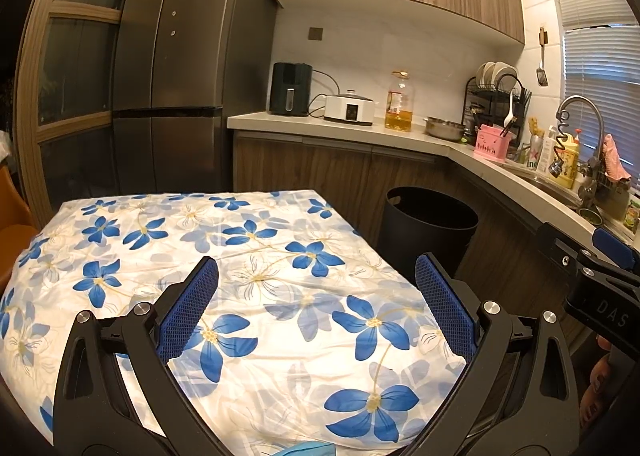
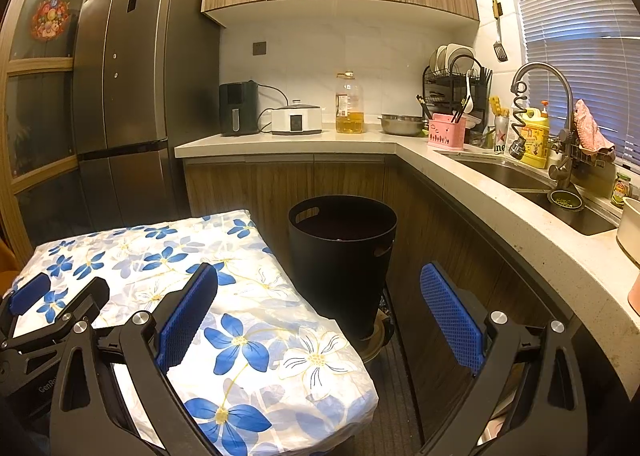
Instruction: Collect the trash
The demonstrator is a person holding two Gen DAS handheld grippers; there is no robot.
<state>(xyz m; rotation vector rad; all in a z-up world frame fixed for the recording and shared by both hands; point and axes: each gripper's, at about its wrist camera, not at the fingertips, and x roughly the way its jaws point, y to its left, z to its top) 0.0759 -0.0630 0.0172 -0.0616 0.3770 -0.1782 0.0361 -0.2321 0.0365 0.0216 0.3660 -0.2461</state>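
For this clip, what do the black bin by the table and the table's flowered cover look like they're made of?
The black bin looks like matte moulded plastic: smooth even walls, cut-out handle slots at the rim, no sheen. It could be coated metal. The flowered cover looks like thin, slightly glossy woven fabric, possibly polyester or cotton sheeting: fine creases, soft draping over the table edge, and light glare on the print.

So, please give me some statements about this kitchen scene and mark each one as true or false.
1. Both the left gripper and the right gripper are open and hold nothing. True.
2. The black bin stands on the counter. False: it stands on the floor beside the table.
3. The tablecloth has blue flowers. True.
4. The oil bottle lies on its side. False: it stands upright on the counter.
5. The pink basket holds utensils. True.
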